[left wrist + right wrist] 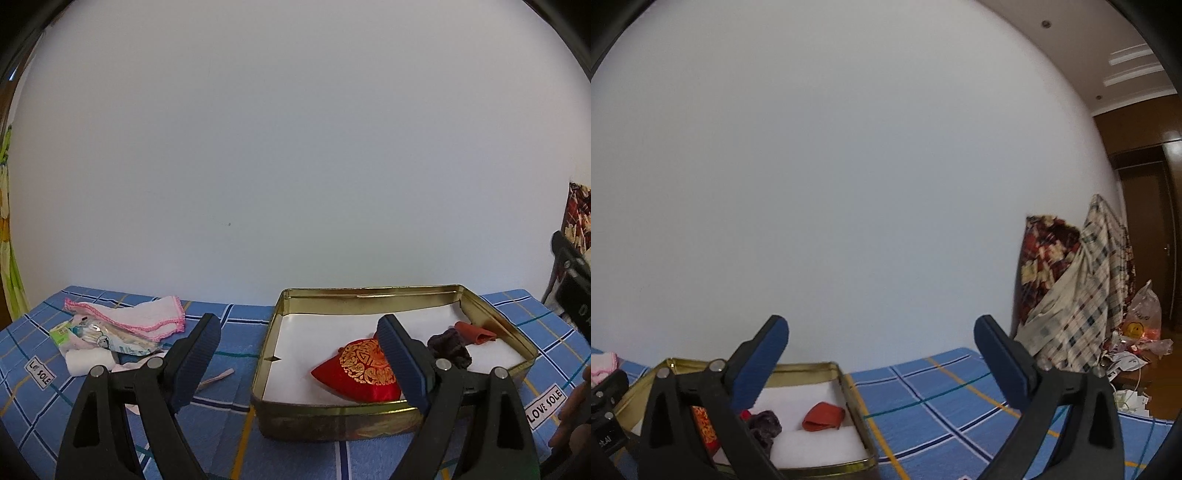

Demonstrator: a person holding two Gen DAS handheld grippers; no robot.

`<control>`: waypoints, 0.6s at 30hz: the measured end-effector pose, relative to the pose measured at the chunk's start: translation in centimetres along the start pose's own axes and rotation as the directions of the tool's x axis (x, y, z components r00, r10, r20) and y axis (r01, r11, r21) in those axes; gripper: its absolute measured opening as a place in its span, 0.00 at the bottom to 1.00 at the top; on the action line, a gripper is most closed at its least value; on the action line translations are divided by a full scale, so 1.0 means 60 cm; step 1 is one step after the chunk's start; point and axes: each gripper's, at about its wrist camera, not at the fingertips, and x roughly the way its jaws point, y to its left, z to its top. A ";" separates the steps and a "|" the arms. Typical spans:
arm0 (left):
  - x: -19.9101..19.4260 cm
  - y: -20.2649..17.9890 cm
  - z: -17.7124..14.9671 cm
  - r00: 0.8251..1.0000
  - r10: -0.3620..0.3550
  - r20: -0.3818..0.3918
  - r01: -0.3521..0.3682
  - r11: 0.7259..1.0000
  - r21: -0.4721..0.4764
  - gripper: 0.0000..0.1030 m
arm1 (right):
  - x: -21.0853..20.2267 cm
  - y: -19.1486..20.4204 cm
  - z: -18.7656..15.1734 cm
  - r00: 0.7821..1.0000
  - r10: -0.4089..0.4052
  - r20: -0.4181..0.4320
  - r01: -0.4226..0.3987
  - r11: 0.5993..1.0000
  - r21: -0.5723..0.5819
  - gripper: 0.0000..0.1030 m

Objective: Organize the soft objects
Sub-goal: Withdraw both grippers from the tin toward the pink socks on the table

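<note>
At the far left of the blue checked cloth [229, 402], near the wall, lay a pink-edged towel [144, 317], and just in front of it a crumpled packet [107, 339] with a white roll [86, 362] touching its near side. A thin stick [218, 376] lay on the cloth between that pile and the tin [266, 369]. The left gripper [299, 354] hung over the cloth and the tin's near left corner, its jaws spread wide and holding nothing.

The tin stood open, gold-walled, with a white lining. Inside, from left to right: a red pouch [354, 373] with gold print near the front wall, a dark purple scrunchie [448, 345] just beside it, and a small orange-red cloth [476, 330] by the right wall – the scrunchie and the cloth close together, whether touching could not be told.

The right gripper [881, 354] hovered level above the tin's right end and the bare cloth beside it, jaws released to their widest and empty – the orange-red piece lay below, between the fingers' lines but apart from them. Further right, past the cloth's edge, a plaid sheet [1082, 295] draped over a floral bundle [1045, 251], with a plastic bag [1143, 314] on the floor
</note>
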 end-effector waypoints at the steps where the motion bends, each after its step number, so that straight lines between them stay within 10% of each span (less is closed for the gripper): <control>1: 0.001 0.002 -0.001 1.000 -0.003 -0.002 0.003 1.000 -0.002 0.86 | -0.007 -0.004 0.001 1.000 -0.005 0.015 0.005 1.000 0.011 1.00; 18: -0.030 0.064 -0.013 0.996 -0.047 -0.075 0.053 0.996 0.073 0.86 | -0.041 -0.022 -0.006 0.997 0.016 -0.072 -0.011 0.998 0.068 1.00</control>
